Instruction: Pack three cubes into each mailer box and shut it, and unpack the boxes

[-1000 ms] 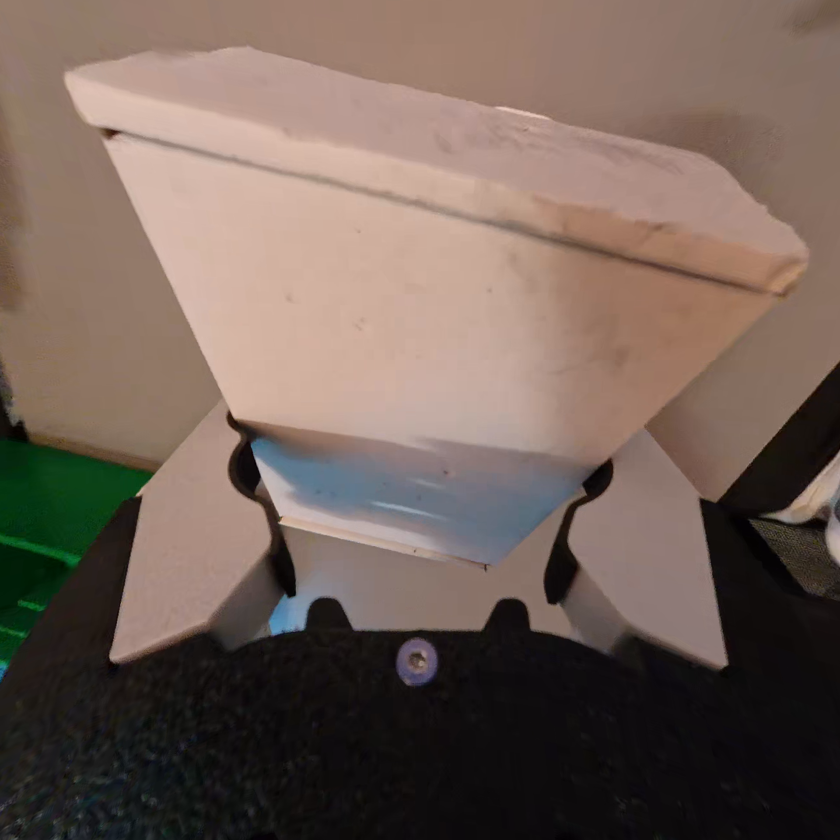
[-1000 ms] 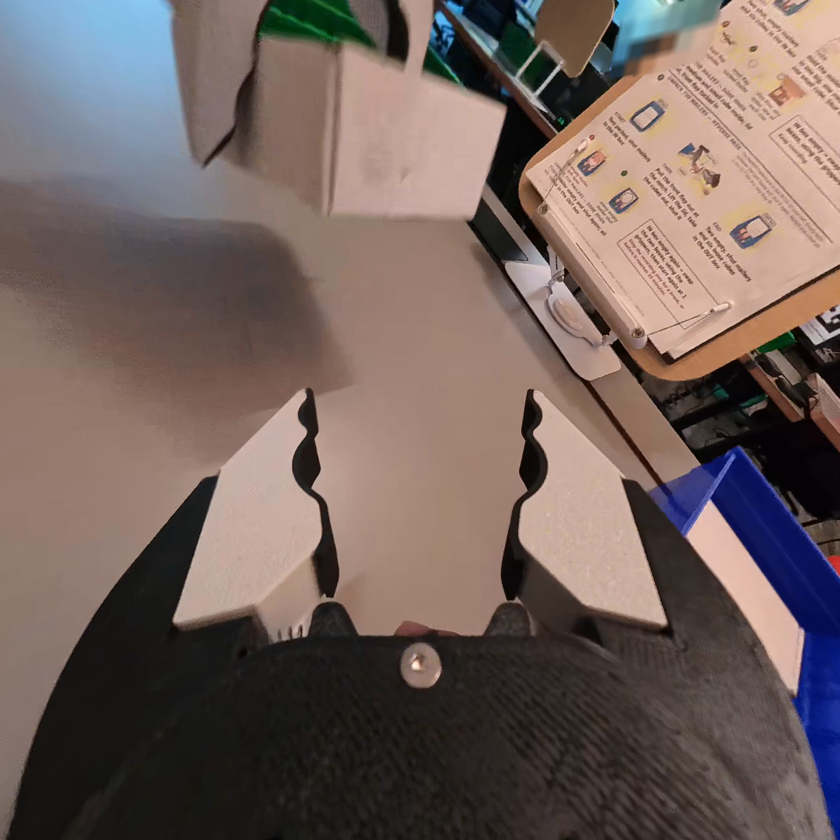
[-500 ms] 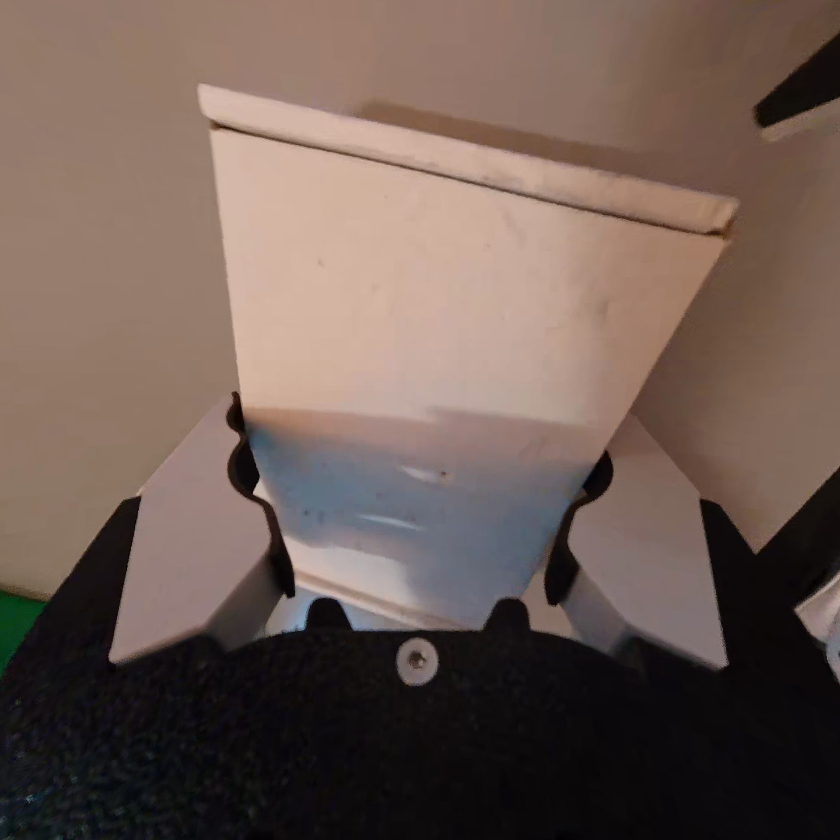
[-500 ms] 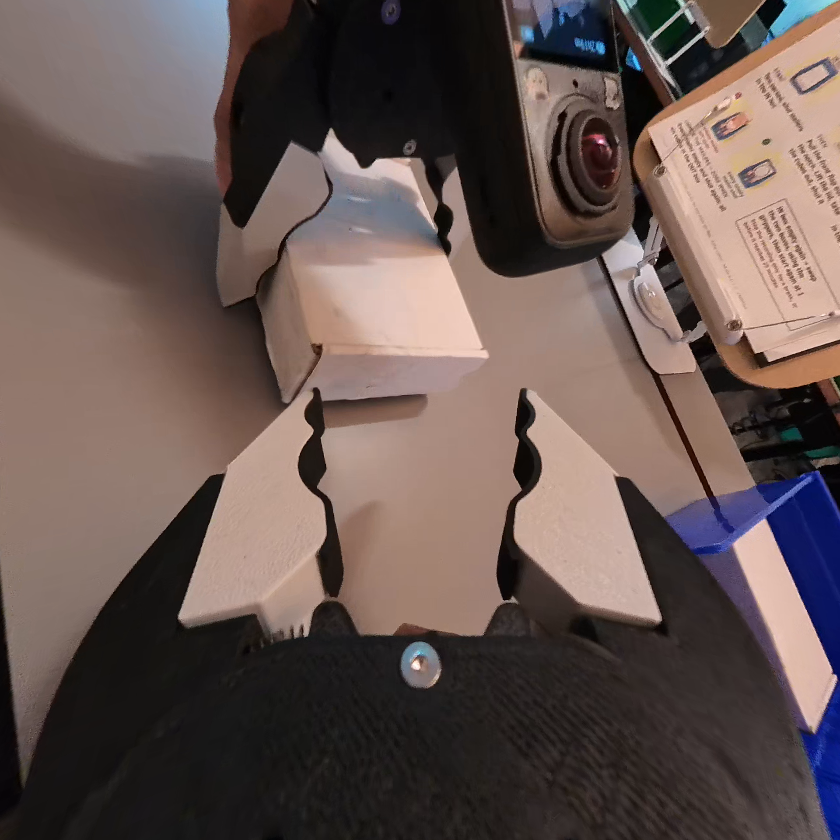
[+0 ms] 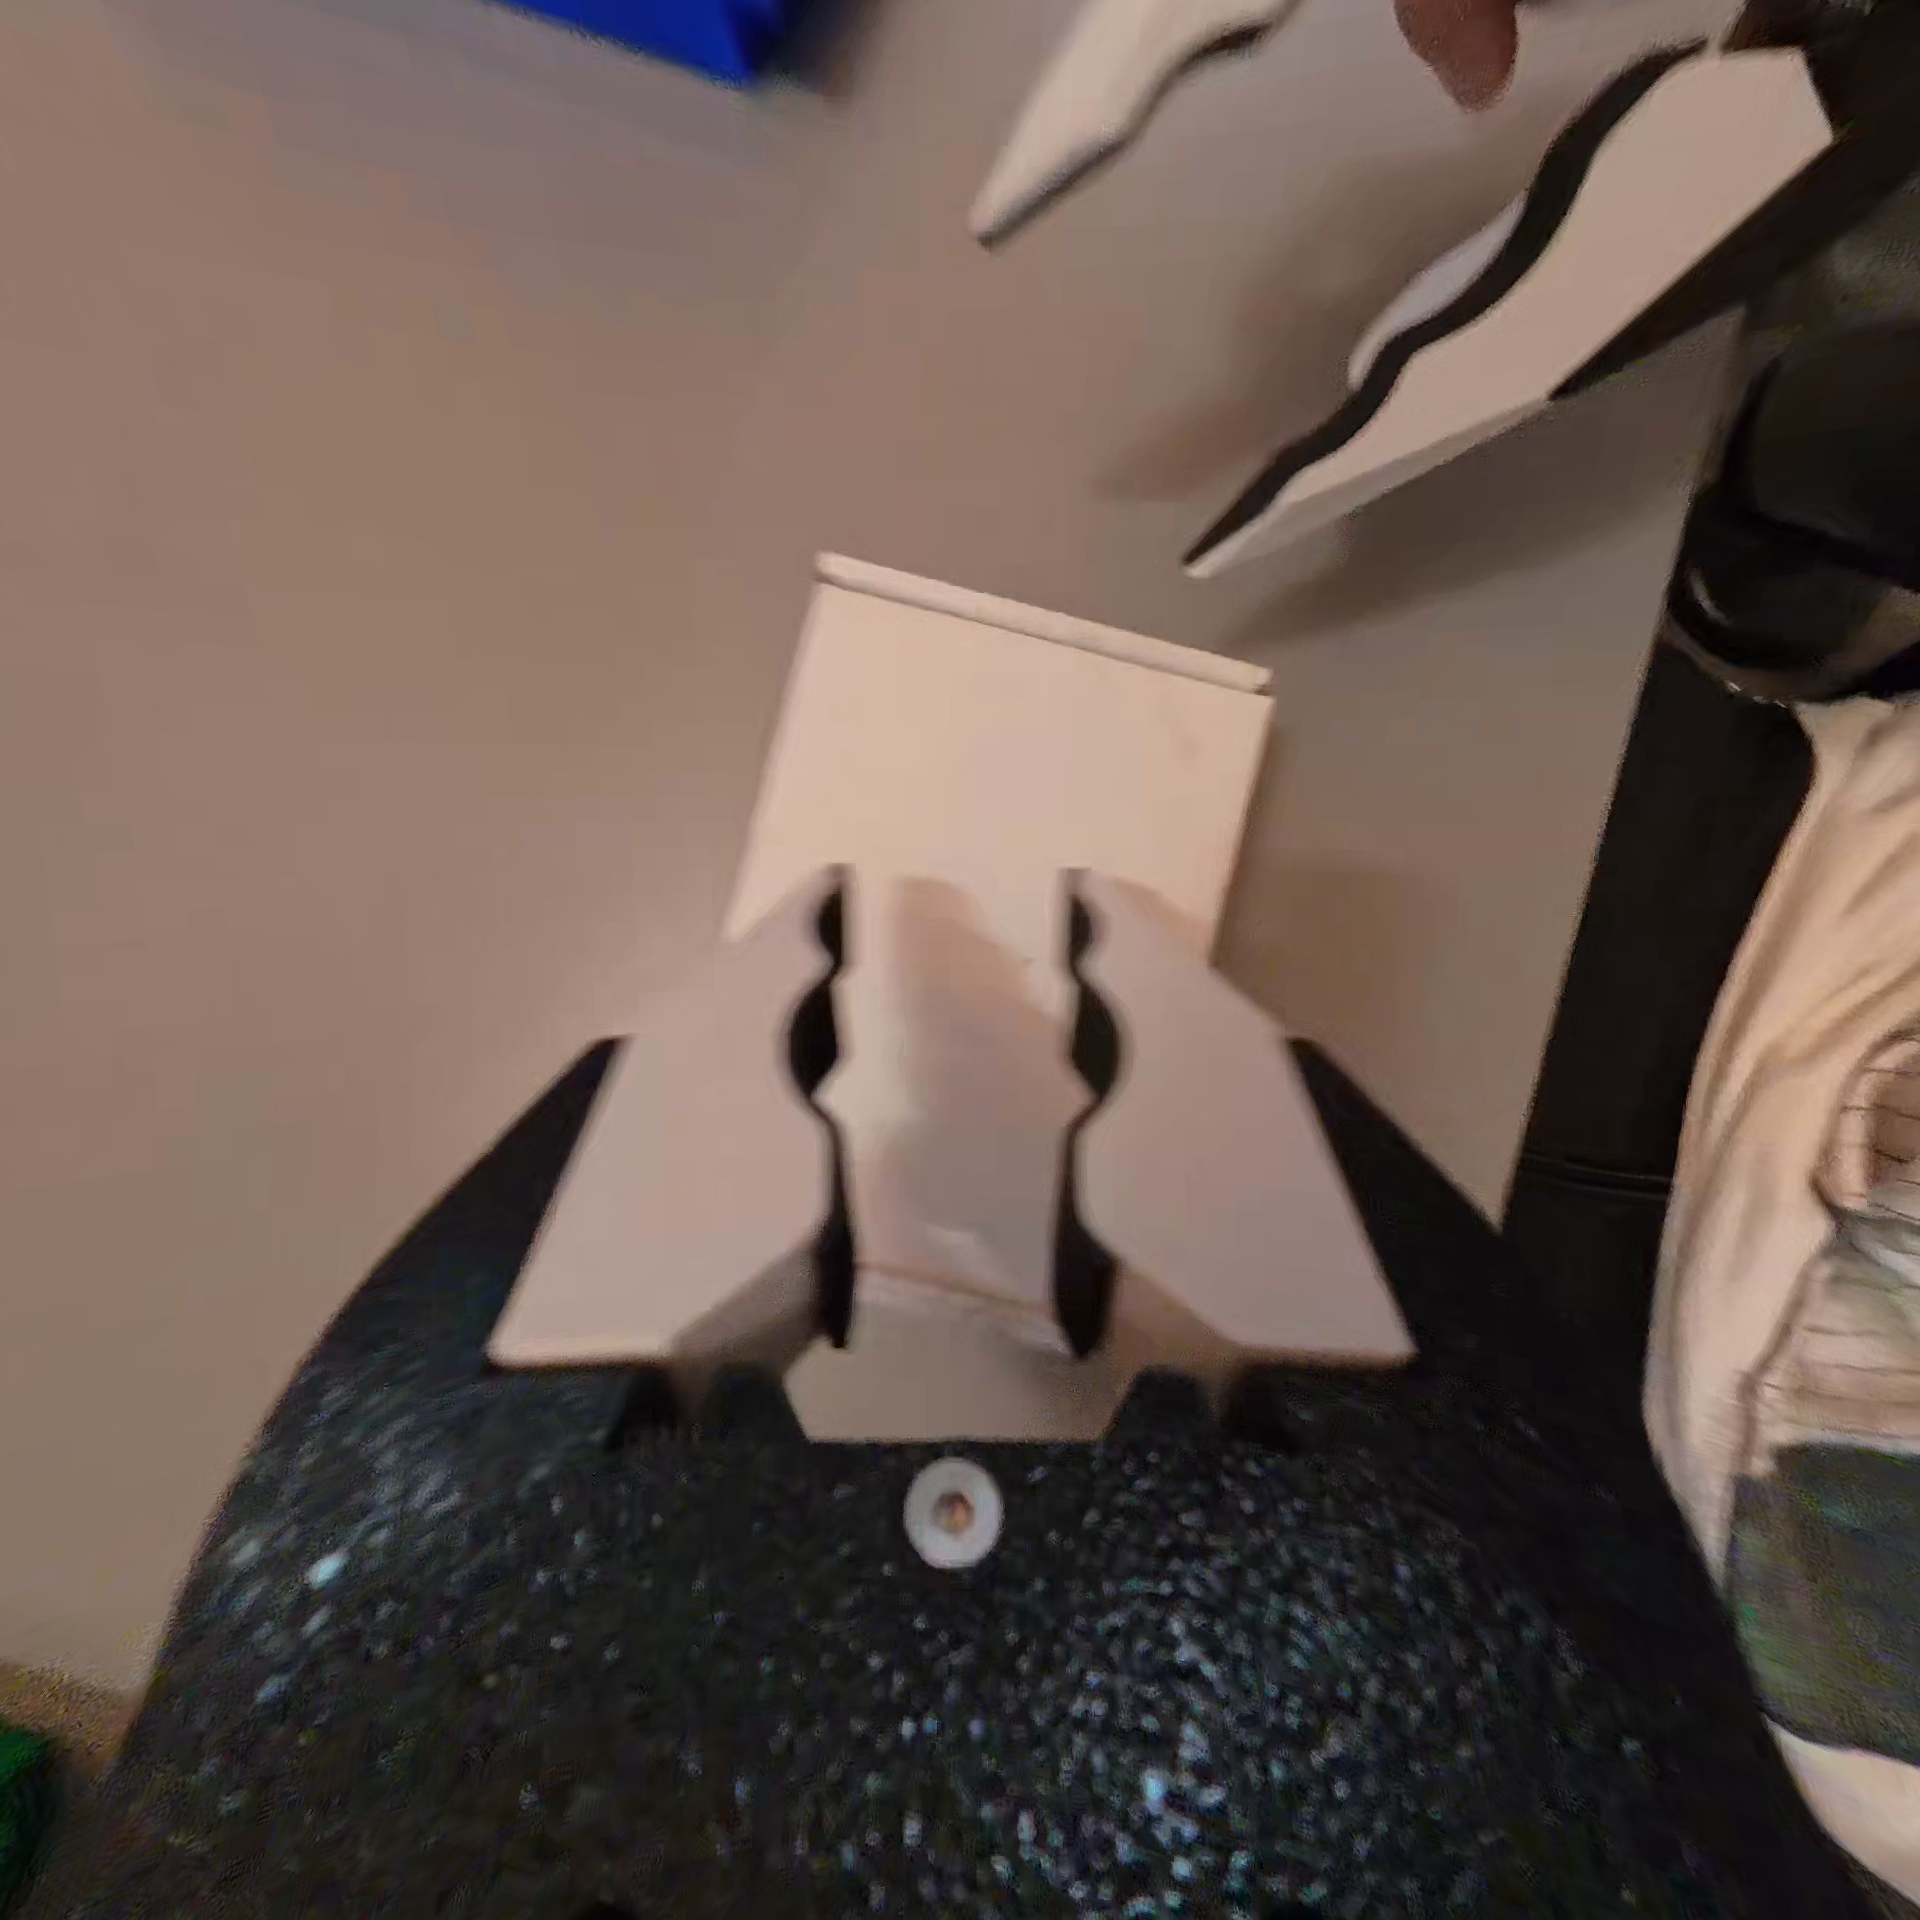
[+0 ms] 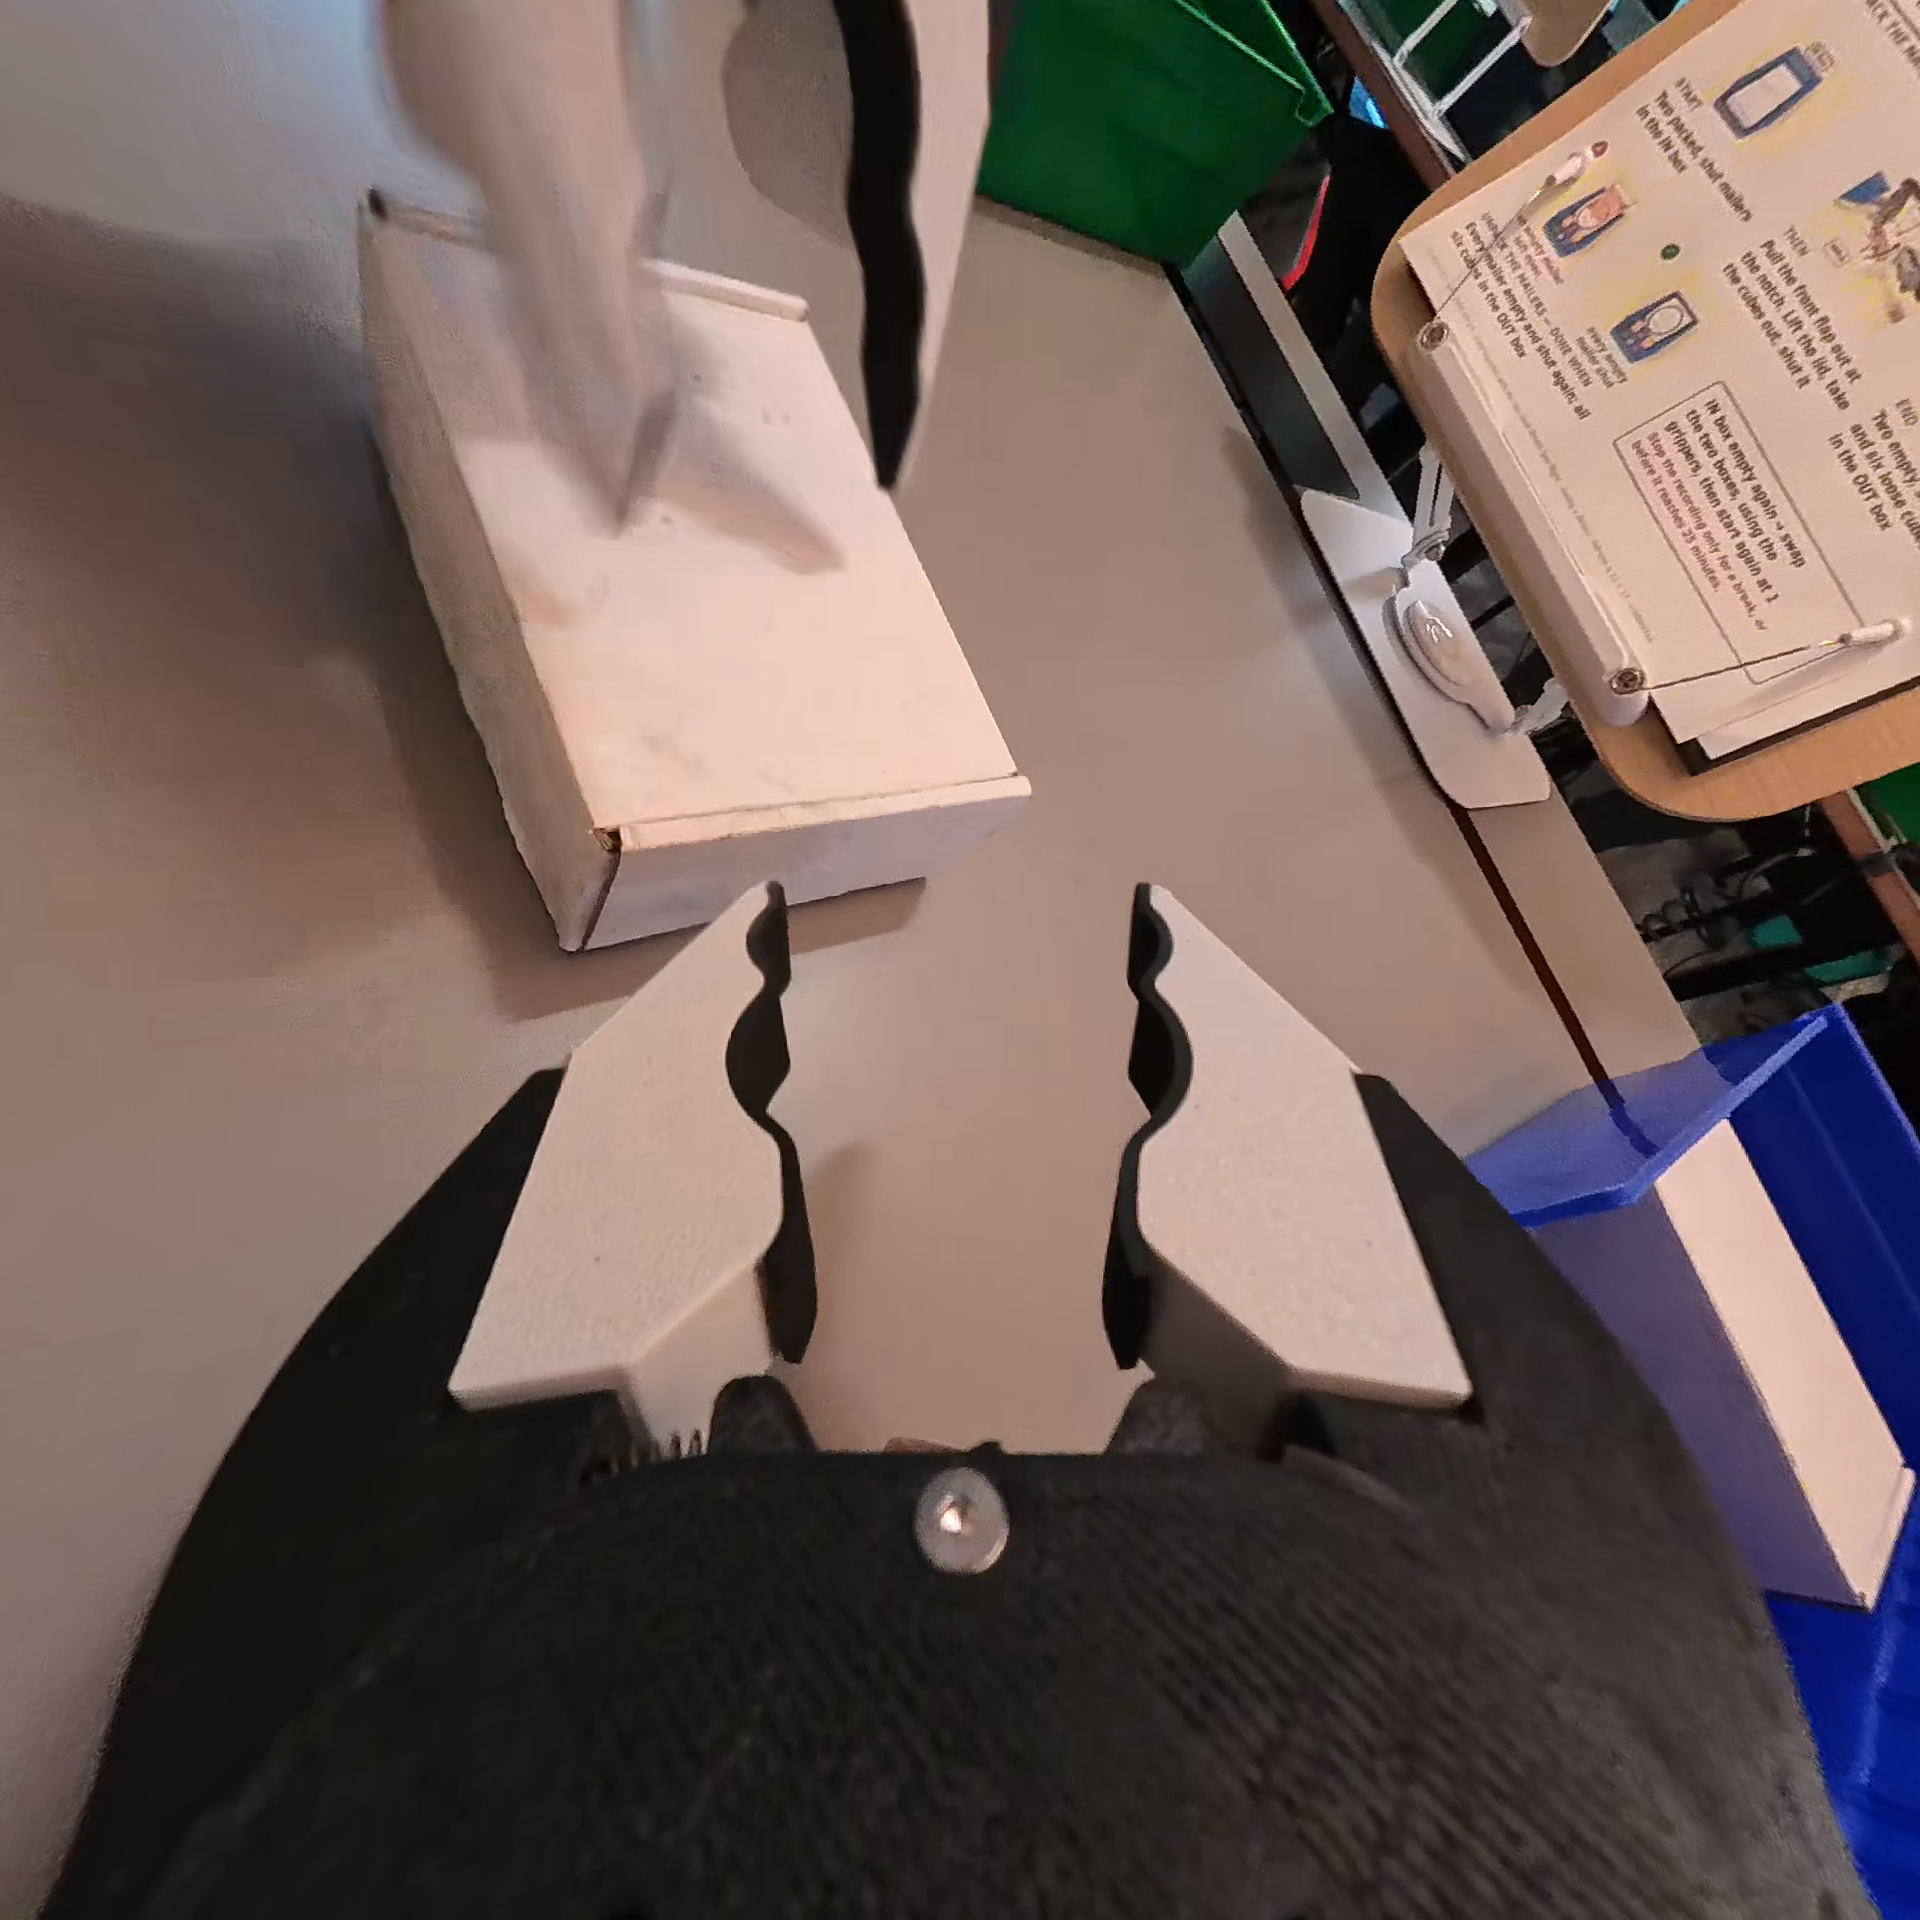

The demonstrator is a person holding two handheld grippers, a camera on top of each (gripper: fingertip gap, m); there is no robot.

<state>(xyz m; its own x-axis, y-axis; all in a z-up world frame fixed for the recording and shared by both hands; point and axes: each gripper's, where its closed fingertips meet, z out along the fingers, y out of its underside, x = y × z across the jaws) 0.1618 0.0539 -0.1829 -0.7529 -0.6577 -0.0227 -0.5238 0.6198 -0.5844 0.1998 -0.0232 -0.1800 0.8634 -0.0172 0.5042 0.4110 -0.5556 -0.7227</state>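
Your box [image 6: 717, 665] lies shut and flat on the table [image 6: 208, 935], so I judge unpacking is next; your left gripper [image 5: 951, 883] hovers above it, jaws parted and empty; your right gripper [image 6: 956, 904], also spread and empty, sits just beside its front flap; pry that matte, scuffed cardboard edge.

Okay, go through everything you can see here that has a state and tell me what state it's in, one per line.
Mailer box: shut, lying flat on the grey table, held by neither gripper.
Left gripper: open, empty, above the box, blurred by motion.
Right gripper: open, empty, just short of the box's near end.
Blue bin: open-topped, at the table's right edge; contents unclear.
Green bin: contents hidden.
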